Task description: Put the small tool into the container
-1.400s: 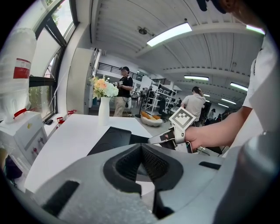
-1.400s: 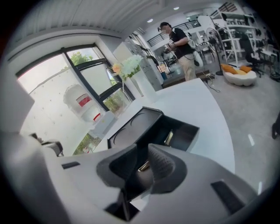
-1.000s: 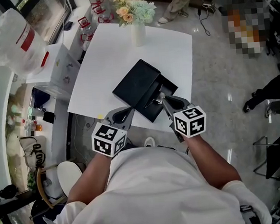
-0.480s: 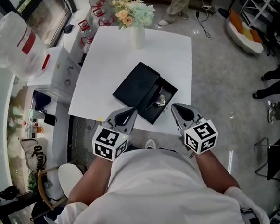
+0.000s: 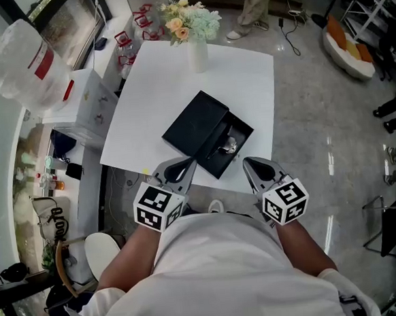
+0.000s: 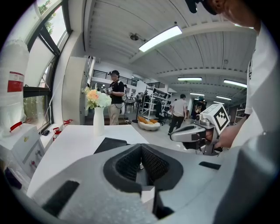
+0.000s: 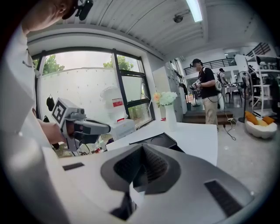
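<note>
- Lying in the open black container [image 5: 242, 127] is the small tool [image 5: 229, 144], a shiny silver metal piece, too small to make out its shape.
- Container is a flat, matte, rectangular box, set at an angle near the table [image 5: 158, 82] front edge; matching black lid [image 5: 193, 119] touches its left side.
- Table is a plain white square with a smooth top.
- Left gripper [image 5: 187, 163] is clenched on nothing; its own view shows the black ribbed pads [image 6: 131, 162] pressed together. It sits at the table's near edge, just beside the lid corner.
- Right gripper [image 5: 248, 162] is likewise clenched and empty, ribbed pads [image 7: 151, 168] meeting, near the container's front corner and not touching it.
- Gripper bodies are smooth grey plastic; each carries a white cube [image 5: 157, 206] with black square markers.
- White vase [image 5: 197, 52], tall and smooth, holds pale green and peach flowers [image 5: 188, 17] at the table's far edge.
- White shirt [image 5: 214, 275] has "QIAODAN" printed in dark letters.
- Translucent jug [image 5: 23, 58] at left has a red label, text unreadable.
</note>
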The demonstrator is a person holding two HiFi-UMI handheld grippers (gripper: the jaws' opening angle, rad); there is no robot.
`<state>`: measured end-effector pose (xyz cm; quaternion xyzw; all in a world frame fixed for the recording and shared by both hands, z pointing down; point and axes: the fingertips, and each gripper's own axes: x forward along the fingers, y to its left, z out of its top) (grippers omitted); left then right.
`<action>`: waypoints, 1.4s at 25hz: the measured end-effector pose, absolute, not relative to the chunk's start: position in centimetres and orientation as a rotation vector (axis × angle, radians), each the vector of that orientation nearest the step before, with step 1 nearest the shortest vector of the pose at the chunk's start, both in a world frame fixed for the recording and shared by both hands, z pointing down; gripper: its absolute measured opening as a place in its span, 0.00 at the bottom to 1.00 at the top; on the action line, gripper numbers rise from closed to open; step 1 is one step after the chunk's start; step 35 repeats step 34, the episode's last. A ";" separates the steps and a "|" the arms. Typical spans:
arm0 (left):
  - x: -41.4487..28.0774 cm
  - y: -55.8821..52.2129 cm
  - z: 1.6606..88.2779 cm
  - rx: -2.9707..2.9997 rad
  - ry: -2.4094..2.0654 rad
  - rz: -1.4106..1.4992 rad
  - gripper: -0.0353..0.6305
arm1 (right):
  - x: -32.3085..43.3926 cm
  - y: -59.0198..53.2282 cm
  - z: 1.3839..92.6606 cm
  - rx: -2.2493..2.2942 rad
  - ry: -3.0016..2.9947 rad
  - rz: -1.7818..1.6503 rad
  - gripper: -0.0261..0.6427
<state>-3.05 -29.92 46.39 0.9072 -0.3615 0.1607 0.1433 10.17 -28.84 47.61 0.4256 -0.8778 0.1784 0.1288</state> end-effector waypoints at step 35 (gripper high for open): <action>-2.8 -30.6 46.1 2.610 -1.077 0.478 0.07 | 9.4 -29.4 47.7 1.158 -2.596 0.541 0.05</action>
